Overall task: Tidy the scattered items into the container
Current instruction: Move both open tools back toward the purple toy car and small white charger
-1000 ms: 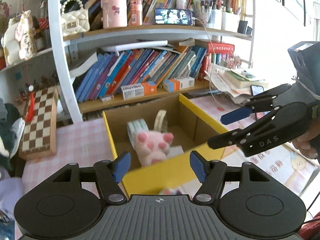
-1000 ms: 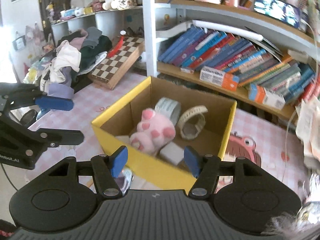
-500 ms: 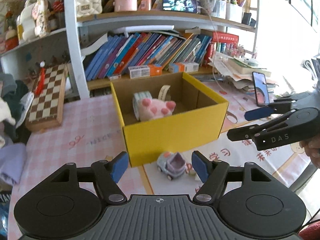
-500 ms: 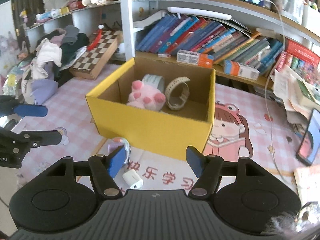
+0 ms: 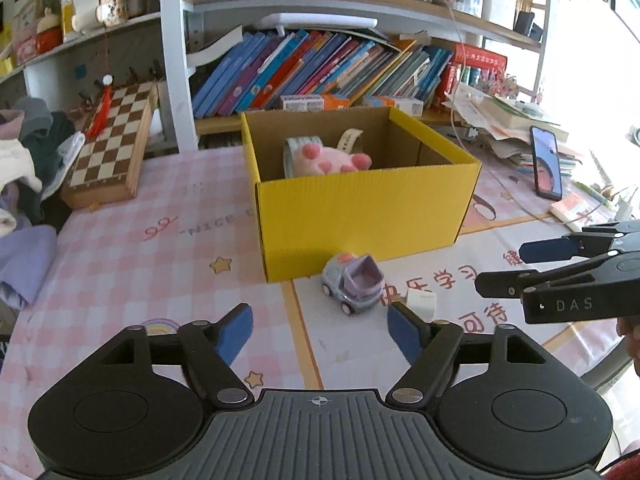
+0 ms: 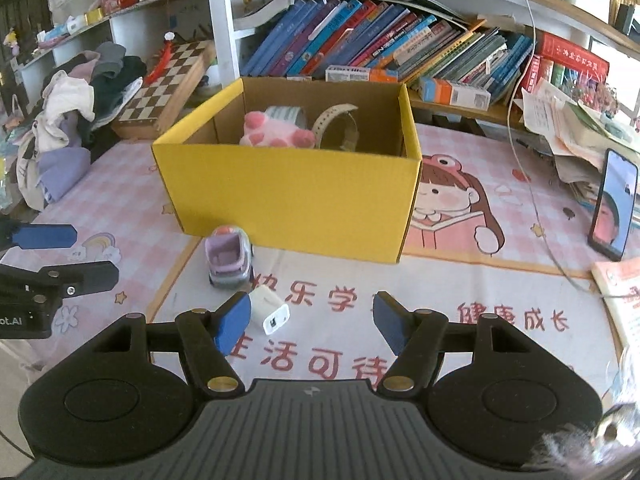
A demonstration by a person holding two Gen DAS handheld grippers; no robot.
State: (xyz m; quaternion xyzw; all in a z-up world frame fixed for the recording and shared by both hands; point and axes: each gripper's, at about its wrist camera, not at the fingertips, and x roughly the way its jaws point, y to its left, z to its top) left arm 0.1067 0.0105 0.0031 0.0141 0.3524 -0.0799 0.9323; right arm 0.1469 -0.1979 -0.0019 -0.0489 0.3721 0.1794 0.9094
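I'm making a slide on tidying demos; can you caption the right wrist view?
Open right gripper above a white charger, toy car beside the yellow box.

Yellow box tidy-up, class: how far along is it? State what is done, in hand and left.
Done: a pink plush toy and tape rolls lie in the yellow box.
In hand: nothing; the left gripper and right gripper have just been opening, empty.
Left: the toy car and white charger on the mat.
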